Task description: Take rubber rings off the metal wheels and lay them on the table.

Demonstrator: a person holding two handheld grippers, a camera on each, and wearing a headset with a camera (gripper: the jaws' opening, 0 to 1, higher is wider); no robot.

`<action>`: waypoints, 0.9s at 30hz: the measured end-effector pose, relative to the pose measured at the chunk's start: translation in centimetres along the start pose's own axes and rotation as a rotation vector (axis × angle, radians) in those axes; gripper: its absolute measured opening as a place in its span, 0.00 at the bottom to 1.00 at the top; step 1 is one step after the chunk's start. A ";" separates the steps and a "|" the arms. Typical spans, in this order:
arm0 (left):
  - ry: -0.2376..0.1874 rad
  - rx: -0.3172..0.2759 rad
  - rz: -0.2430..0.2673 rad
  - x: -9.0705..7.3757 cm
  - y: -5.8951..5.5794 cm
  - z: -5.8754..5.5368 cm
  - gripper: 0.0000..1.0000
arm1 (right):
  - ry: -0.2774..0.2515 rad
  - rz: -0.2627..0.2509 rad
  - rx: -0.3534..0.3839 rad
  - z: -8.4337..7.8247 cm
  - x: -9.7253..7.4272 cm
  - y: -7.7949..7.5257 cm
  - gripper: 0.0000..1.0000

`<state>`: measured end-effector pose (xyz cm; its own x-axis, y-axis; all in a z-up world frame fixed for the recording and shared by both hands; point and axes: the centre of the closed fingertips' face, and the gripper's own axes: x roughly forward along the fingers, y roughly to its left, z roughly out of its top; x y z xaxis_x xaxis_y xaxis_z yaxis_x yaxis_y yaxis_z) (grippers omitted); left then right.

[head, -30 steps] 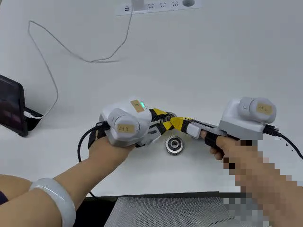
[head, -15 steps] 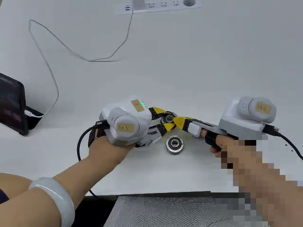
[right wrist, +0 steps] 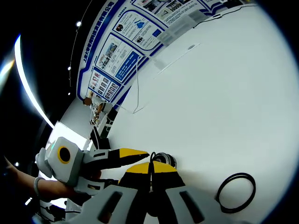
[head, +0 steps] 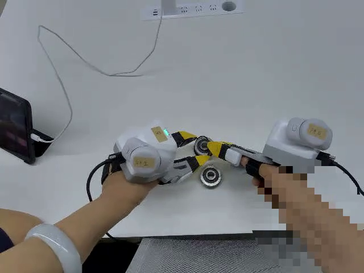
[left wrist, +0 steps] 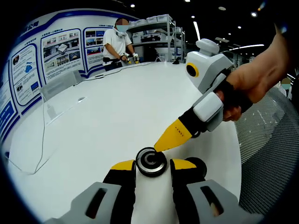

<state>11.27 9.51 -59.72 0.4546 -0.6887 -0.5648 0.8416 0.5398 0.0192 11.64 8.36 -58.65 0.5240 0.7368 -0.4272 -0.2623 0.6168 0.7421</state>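
Note:
My left gripper [head: 196,149] is shut on a small metal wheel [head: 202,145] and holds it above the table. In the left gripper view the wheel [left wrist: 150,158] sits between my two yellow-tipped jaws, its face towards the camera. My right gripper [head: 215,149] comes in from the right with its tip at the wheel's rim. Its jaws [right wrist: 150,167] are shut, and a thin black strip of rubber ring [right wrist: 151,157] rises from between them beside the wheel [right wrist: 164,160]. A second wheel [head: 210,175] lies on the table just below. A loose black rubber ring [right wrist: 236,191] lies flat on the table.
A dark tablet [head: 14,126] stands at the left edge, with a grey cable [head: 57,85] running to a power strip [head: 193,7] at the back. The white table [head: 256,74] is bare beyond the grippers. A person [left wrist: 120,42] stands at the far end.
My left hand has drawn slightly left and rolled, so the held wheel now shows between the two grippers. The right gripper stays at the wheel's rim.

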 end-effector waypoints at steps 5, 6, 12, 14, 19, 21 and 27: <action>-0.001 -0.012 0.016 -0.4 0.3 -0.2 0.36 | -0.004 0.012 0.005 0.1 -0.1 0.5 0.01; 0.000 -0.013 0.020 -0.5 0.4 -0.3 0.37 | -0.005 0.015 0.008 0.1 -0.1 0.6 0.01; -0.004 -0.026 0.032 -0.8 0.6 -0.6 0.42 | -0.016 0.042 0.031 0.3 -0.2 1.3 0.01; -0.015 -0.033 0.035 -1.0 0.7 -0.6 0.44 | -0.021 0.051 0.038 0.4 -0.3 1.6 0.01; -0.032 -0.041 0.036 -1.5 0.6 -0.6 0.47 | -0.032 0.073 0.051 0.7 -0.6 2.2 0.01; -0.045 -0.045 0.034 -1.6 0.5 -0.5 0.47 | -0.037 0.083 0.060 0.7 -0.9 2.4 0.01; -0.057 -0.051 0.034 -1.9 0.4 -0.4 0.48 | -0.064 0.110 0.080 1.2 -2.4 3.4 0.01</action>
<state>10.62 11.27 -58.97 0.4996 -0.6953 -0.5166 0.8103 0.5860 -0.0050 10.48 8.35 -54.42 0.5468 0.7782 -0.3087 -0.2573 0.5071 0.8225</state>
